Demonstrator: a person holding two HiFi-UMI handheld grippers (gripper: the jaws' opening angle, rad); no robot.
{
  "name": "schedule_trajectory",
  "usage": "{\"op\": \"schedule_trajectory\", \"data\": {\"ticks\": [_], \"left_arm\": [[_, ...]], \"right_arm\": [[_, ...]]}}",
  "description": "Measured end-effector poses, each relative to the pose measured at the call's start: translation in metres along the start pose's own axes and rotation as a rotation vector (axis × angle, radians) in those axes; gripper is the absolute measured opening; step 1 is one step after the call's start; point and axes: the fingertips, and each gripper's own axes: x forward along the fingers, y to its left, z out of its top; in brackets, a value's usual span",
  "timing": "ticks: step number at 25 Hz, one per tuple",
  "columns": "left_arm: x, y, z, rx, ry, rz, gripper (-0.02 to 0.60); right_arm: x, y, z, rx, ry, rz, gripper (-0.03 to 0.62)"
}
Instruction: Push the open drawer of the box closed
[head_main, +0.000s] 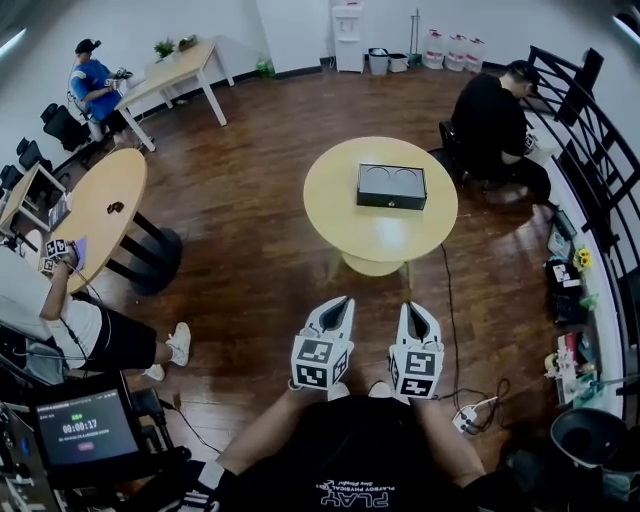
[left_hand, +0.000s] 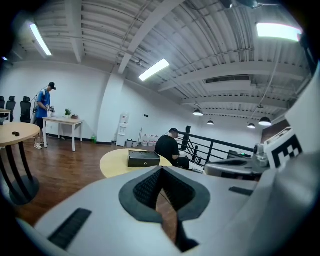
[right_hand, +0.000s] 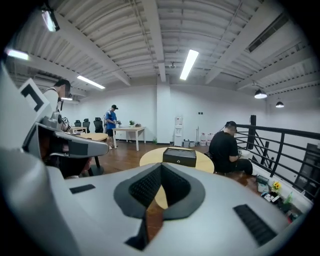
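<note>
Both claws are held low in front of the person, side by side and well short of the box. The left claw (head_main: 342, 301) has its pads pinched together at the tip with nothing between them. The right claw (head_main: 415, 306) is pressed fully together too, and empty.

Between them and the box lies a stretch of bare wooden floor (head_main: 260, 270). A thin cable (head_main: 446, 310) trails across it on the near right of the box, and a careless step could catch it.

The box (head_main: 391, 186), black and low, sits on the round yellow surface (head_main: 350, 230). It is right of the middle, with its front face turned this way. From here I cannot tell how far the drawer stands out.

The likeliest trouble is that nothing braces the box. A push on the drawer front may slide the whole box toward the far edge instead of seating the drawer. A narrow claw tip could also skid off the front face.

There is bare surface on the near and left sides of the box. Behind it on the right, a seated person (head_main: 492, 120) is close to the rim. A black railing (head_main: 590, 150) closes off that side farther out.
</note>
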Motion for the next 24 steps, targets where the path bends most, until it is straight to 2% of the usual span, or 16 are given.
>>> {"op": "schedule_trajectory", "data": {"ticks": [11,18,24], "left_arm": [[-0.002,-0.009,-0.005,0.014,0.002,0.027,-0.003],[-0.002,-0.012,0.000,0.024,-0.006,0.022,-0.003],[0.003,-0.010,-0.003,0.017,0.019,0.024,-0.003]], "right_arm": [[-0.008,0.001,0.001,-0.004,-0.026,0.050,0.005],[-0.006,-0.002,0.005,-0.005,-0.029,0.052,0.005],[-0.005,-0.003,0.010,-0.006,-0.031,0.060,0.005]]}}
